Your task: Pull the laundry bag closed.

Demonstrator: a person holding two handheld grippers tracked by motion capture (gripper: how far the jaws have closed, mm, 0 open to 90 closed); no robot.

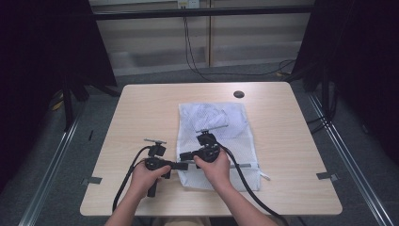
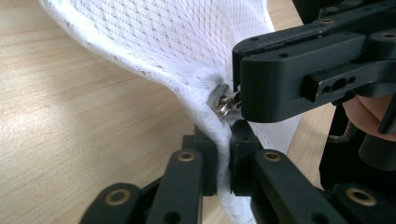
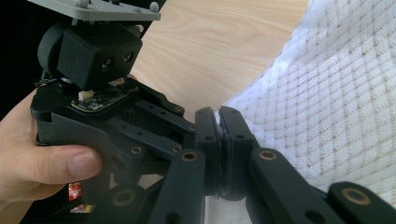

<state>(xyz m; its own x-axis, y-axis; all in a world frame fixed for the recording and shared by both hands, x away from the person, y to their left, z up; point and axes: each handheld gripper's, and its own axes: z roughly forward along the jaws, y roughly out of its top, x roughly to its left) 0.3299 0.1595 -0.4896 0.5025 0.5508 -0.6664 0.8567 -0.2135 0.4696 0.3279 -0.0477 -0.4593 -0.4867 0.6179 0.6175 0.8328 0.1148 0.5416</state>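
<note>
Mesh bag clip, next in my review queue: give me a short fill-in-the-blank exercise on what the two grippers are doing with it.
1. The white mesh bag lies on a ____ table.
2. The left gripper is shut on the bag's ____ edge.
3. The right gripper is shut on the metal ____ pull.
4. Both grippers meet at the bag's near ____ corner, as seen from the high view.

Missing words: wooden; white; zipper; left

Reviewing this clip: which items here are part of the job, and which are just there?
In use:
- white mesh laundry bag
- its metal zipper pull
- left claw, clamped on the bag's edge
- right claw, shut at the zipper pull

Just there:
- table
- dark round hole in the tabletop
- wall cables
</note>
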